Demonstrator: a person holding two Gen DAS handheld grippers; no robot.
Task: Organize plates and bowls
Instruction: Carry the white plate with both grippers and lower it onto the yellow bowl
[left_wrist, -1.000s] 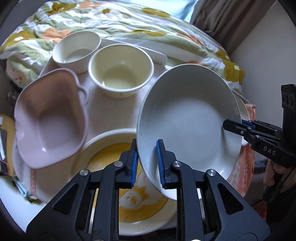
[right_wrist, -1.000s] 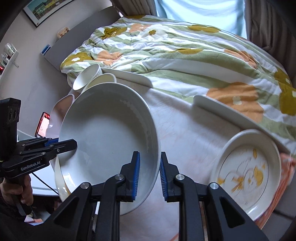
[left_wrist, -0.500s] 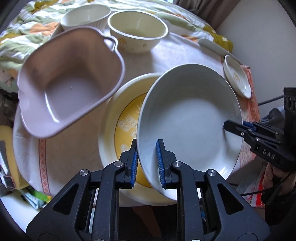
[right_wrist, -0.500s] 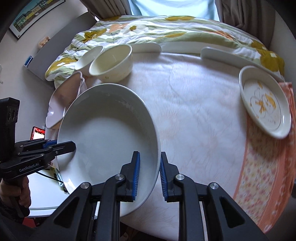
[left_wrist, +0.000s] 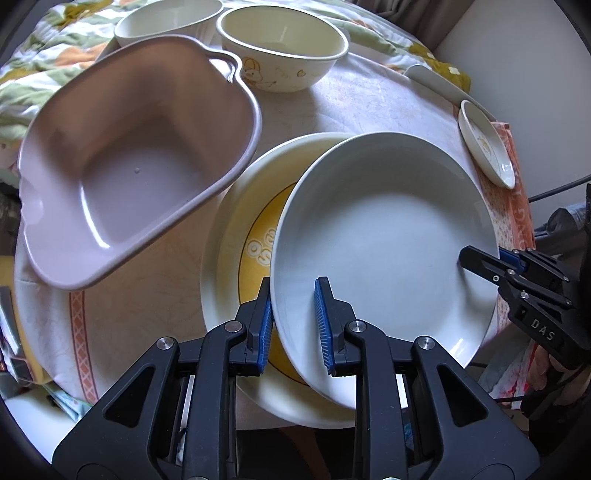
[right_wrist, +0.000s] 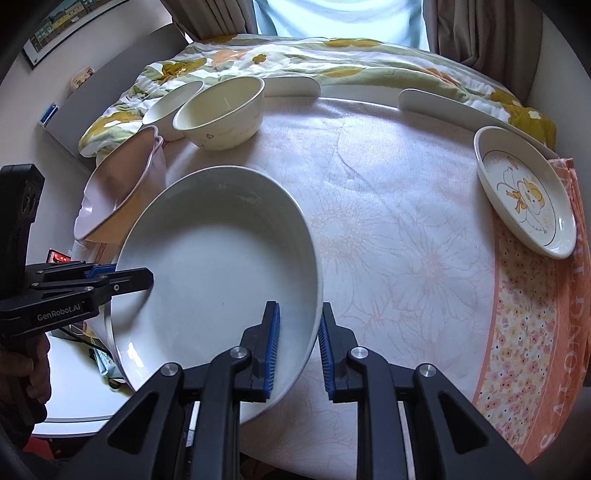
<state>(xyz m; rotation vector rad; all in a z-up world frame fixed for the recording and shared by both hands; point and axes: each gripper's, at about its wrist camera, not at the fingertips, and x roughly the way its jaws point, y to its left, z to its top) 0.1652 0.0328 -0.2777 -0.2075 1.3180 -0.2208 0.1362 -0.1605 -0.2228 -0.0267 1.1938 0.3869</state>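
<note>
Right, I have the deep white ceramic plate (left_wrist: 384, 236) pinched at opposite rims: left gripper (left_wrist: 293, 325) and right gripper (right_wrist: 297, 347) each nearly closed on its edge, though the left jaws have just been opening a touch with the rim between them. It hangs tilted over the yellow-centred cream plate (left_wrist: 236, 229). I'd level it first, lower both sides evenly — clear of the pink plastic dish (left_wrist: 136, 162) beside that plate — then release together.

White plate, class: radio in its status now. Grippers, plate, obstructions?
Left gripper and right gripper both grip white plate by opposite rims. Plate tilted over yellow plate. Pink dish close alongside.
</note>
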